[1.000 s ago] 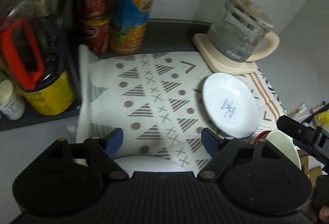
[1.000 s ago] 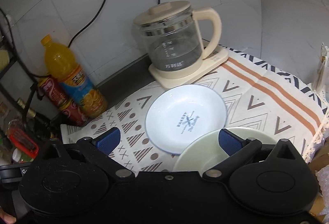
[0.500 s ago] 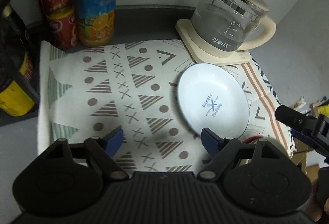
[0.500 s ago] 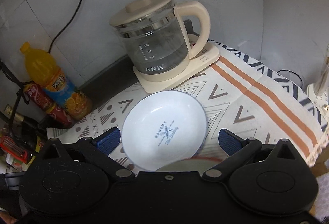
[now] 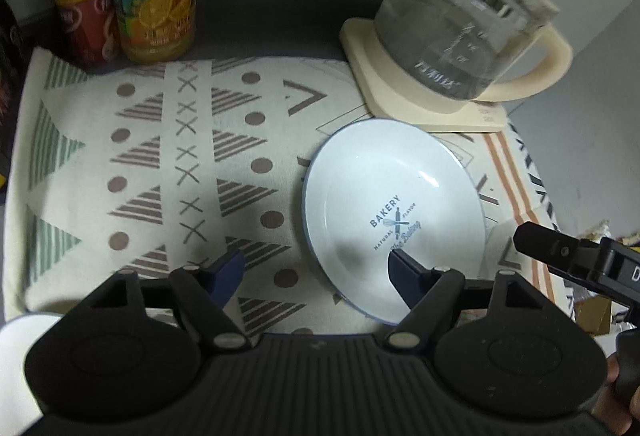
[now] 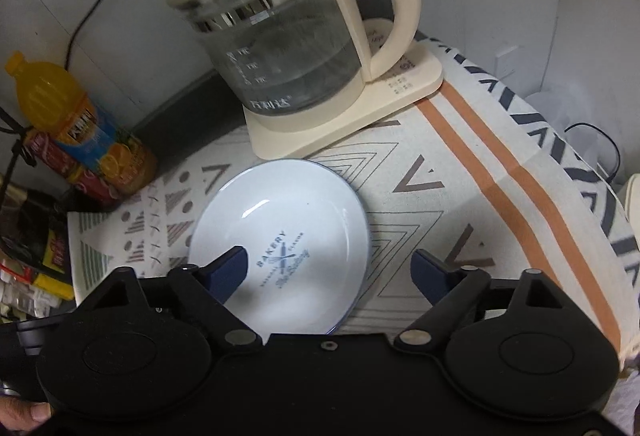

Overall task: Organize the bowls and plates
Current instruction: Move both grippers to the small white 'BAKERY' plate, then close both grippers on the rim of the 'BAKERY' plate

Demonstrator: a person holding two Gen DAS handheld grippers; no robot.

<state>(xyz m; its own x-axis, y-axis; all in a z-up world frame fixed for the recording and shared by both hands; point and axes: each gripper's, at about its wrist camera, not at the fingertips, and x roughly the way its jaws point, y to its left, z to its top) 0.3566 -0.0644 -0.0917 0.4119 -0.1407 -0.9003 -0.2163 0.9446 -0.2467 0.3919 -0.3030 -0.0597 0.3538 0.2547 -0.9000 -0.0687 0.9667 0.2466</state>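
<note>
Left wrist view: our left gripper [image 5: 316,268] has jaws wide and empty, near rim of the white plate [image 5: 394,215] between them, plate flat on the cloth-covered worktop [image 5: 160,163]. Right wrist view: right gripper [image 6: 332,272], jaws just been closing but not gripping, straddles the plate's right rim. Nothing stacked yet; no bowl in sight, so we reckon sorting has barely begun.

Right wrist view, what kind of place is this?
Probably a home kitchen counter or small pantry corner: a glass kettle on its electric base, a juice bottle by the wall, and a white plate on a patterned cloth.
</note>
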